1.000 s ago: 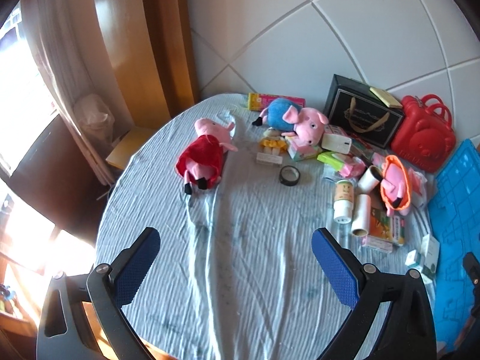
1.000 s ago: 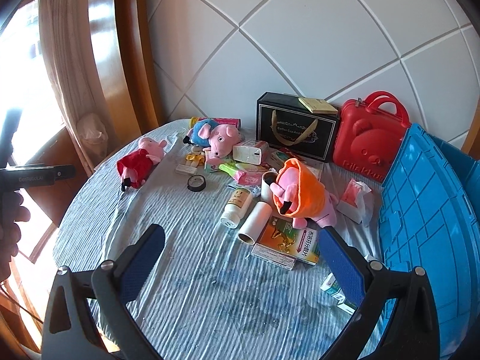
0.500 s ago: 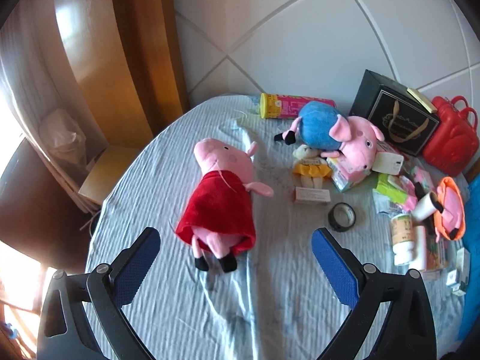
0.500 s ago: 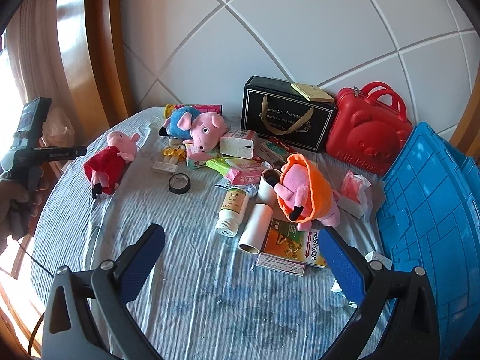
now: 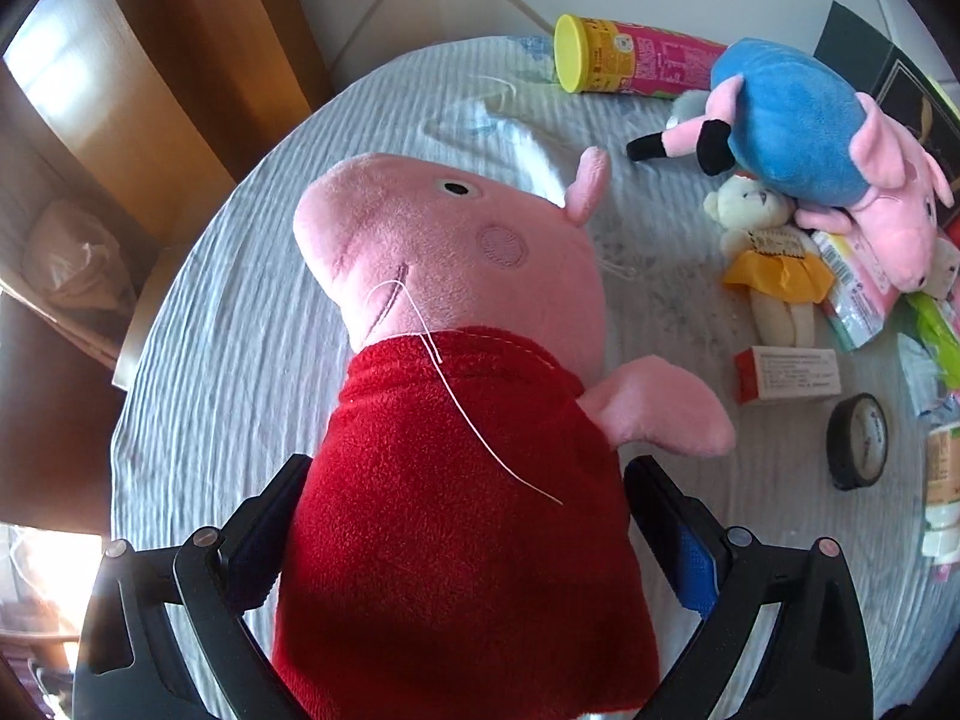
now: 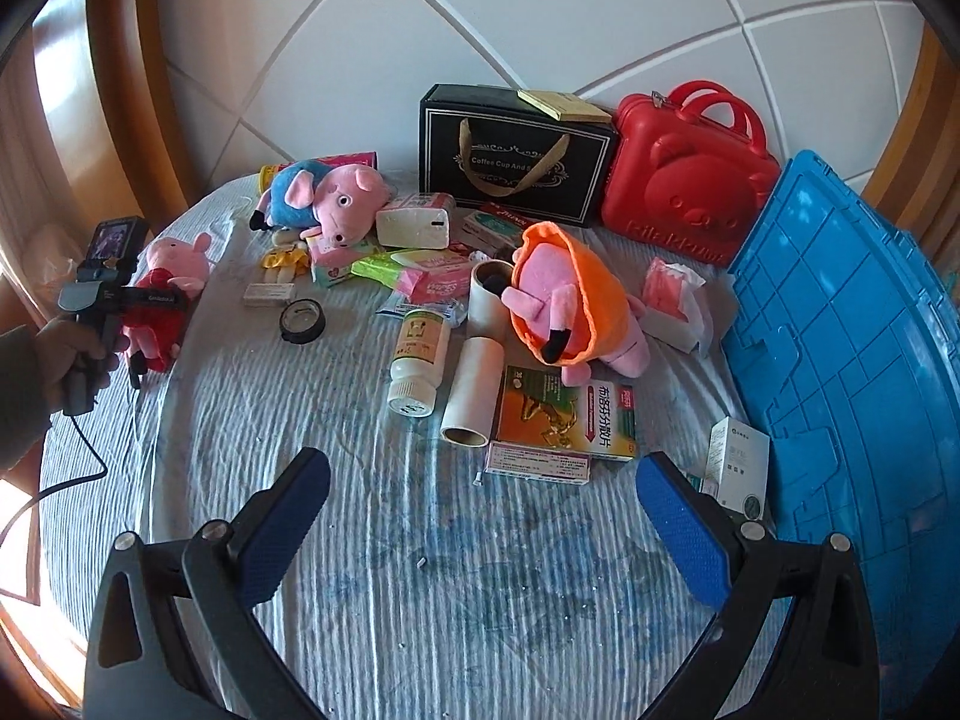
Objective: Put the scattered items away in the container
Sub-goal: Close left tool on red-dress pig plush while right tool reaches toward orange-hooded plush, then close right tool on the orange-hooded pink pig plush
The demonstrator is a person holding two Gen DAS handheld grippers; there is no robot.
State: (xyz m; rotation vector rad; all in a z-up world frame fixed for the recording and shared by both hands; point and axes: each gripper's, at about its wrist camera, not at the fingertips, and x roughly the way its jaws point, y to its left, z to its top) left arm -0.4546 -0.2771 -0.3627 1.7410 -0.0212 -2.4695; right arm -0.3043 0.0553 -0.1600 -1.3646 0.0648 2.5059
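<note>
My left claw point(image 5: 462, 546) sits low over the table with its jaws apart, one on each side of the red dress of the pig doll point(image 5: 456, 360); I cannot tell if the pads already touch the fabric. The doll lies on its back near the left edge of the table, head pointing away from me. My right claw point(image 6: 480, 534) hangs wide apart over bare cloth, holding nothing.

My worry is the grip. The dress is soft and thick, so I judge the jaws could pinch only fabric and the heavy head would droop or pull free on the lift. A loose white thread point(image 5: 480, 420) runs across the chest and might snag a pad. The wrinkled tablecloth point(image 5: 240, 312) under the doll could also get nipped and dragged, which would shift everything on it.

Just right of the doll lie a small box point(image 5: 786, 373) and a roll of black tape point(image 5: 857, 441), with a little bear doll point(image 5: 771, 264) and a blue pig doll point(image 5: 804, 132) beyond. The blue crate point(image 6: 852, 360) stands at the far right. Between doll and crate sits the main clutter: a white bottle point(image 6: 418, 360), a cardboard tube point(image 6: 474, 393) and an orange pig doll point(image 6: 570, 300), so I reckon the carry must go above them.
</note>
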